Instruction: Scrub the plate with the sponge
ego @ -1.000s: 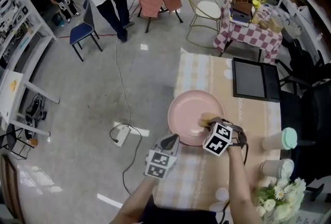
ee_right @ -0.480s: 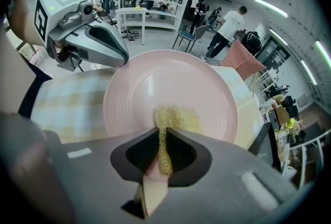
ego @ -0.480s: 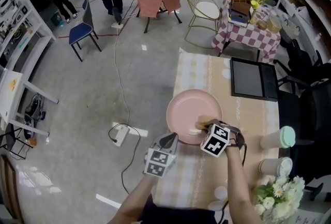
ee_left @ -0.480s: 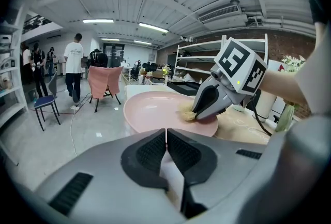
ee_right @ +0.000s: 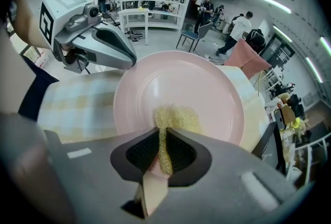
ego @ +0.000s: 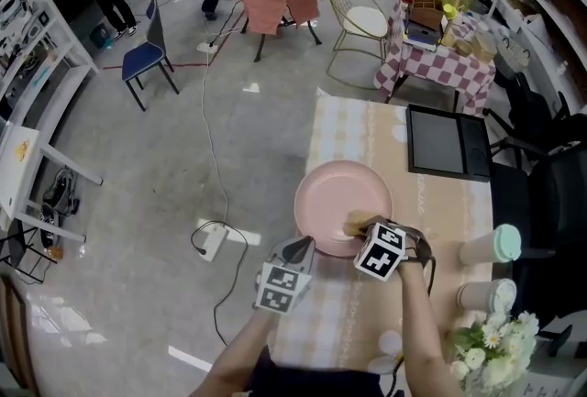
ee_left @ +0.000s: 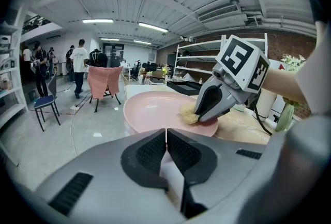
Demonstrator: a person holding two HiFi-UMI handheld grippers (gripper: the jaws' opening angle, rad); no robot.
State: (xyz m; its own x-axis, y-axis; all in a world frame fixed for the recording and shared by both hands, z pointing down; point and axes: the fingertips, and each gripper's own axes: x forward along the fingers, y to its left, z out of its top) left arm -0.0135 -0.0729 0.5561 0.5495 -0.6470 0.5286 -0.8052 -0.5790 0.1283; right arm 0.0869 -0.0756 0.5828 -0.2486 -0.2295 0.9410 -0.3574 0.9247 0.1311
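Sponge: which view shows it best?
Right gripper view: the yellow sponge sits central, clamped in the right tool on the pink plate. Left gripper view shows it small; head view, a sliver.

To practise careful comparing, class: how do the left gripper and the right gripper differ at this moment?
The right gripper is shut on the yellow sponge; the left gripper is shut with nothing between its jaws. The right gripper reaches over the pink plate, holding the sponge on its inside; the left gripper sits at the plate's rim. Both point at the plate.
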